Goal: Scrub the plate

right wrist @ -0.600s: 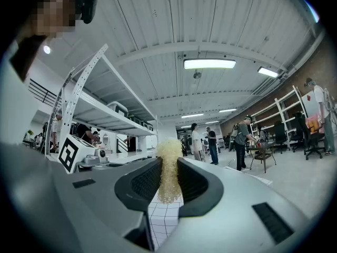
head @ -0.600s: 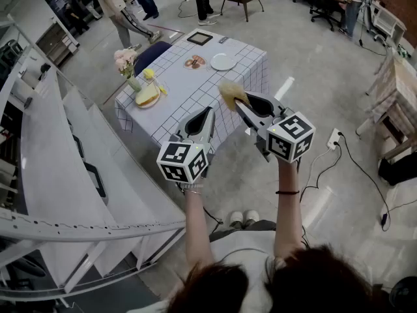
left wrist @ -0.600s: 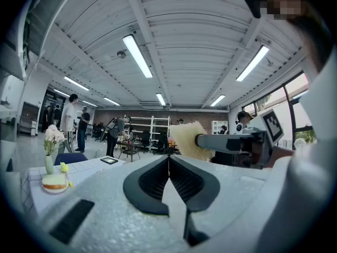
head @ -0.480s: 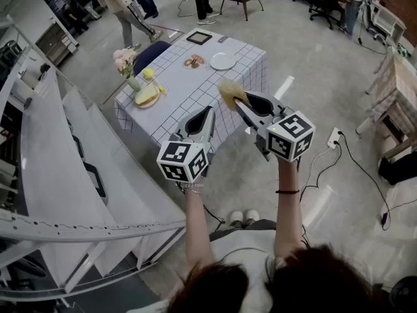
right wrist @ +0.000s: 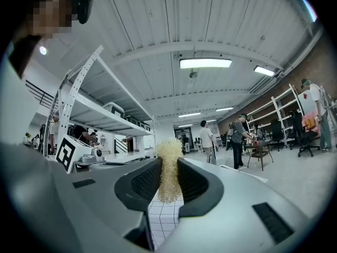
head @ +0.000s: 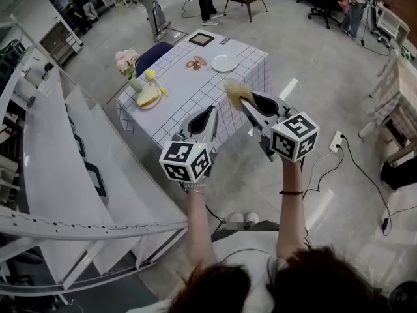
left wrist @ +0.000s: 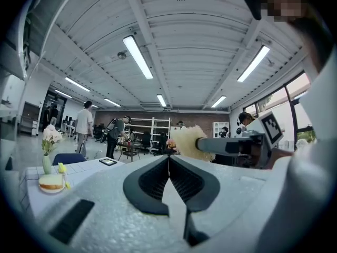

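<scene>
Right tool still clamping scrubber, left tool closed, both barely shifted

Fluorescent ceiling tubes are lighting the hall brightly and evenly, glaring white in both gripper views. Fisheye lenses are bending the edges and blacking out the corners. The right gripper is blurring slightly up close. Shadows on the floor are falling faint.
</scene>
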A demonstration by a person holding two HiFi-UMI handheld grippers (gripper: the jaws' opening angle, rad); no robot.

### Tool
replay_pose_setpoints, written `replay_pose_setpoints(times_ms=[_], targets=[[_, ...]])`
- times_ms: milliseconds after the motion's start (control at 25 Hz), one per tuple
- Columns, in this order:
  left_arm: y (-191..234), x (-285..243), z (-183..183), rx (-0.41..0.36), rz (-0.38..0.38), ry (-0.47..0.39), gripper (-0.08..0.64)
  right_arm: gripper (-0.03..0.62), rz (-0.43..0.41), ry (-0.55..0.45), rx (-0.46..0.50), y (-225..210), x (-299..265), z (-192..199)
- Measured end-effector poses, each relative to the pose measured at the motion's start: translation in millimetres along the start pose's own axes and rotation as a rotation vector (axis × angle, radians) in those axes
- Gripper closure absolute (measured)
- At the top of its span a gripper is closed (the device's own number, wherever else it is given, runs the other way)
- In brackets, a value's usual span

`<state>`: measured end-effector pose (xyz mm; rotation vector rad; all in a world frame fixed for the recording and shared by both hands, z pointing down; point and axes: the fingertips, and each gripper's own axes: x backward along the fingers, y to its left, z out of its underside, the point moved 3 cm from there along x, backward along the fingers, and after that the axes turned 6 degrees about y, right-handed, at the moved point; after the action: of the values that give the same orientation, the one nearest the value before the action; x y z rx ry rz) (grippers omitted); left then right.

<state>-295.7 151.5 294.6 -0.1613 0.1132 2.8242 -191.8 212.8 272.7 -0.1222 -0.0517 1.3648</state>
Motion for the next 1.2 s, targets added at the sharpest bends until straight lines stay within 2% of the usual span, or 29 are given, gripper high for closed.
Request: replay_pose_setpoints(times_ms=[200,480,720,960,1200], targets=[[-12,-3,12,0.021,-0.012,0.000,0.549,0.512,0.011,0.010,-0.002,-9,8,6],[0,-15,7,0.041,-0.050,-0.004,0.549,0.512,-0.035,0.009,0.006,-21,-4,-1],[10,-35,7,0.031,-0.064,0.006,0.549,0.512,-0.070,0.000,-0.028,-44,-17,4],[22,-67,8,0.026,-0.048,0.015,0.549,0.512,-0.054,0.004,-0.045,-78,-33,8],[39,-102,10,0.059,-0.027,0.016,0.549,0.512,-0.050,0.034,-0.044,-104,-53,11]])
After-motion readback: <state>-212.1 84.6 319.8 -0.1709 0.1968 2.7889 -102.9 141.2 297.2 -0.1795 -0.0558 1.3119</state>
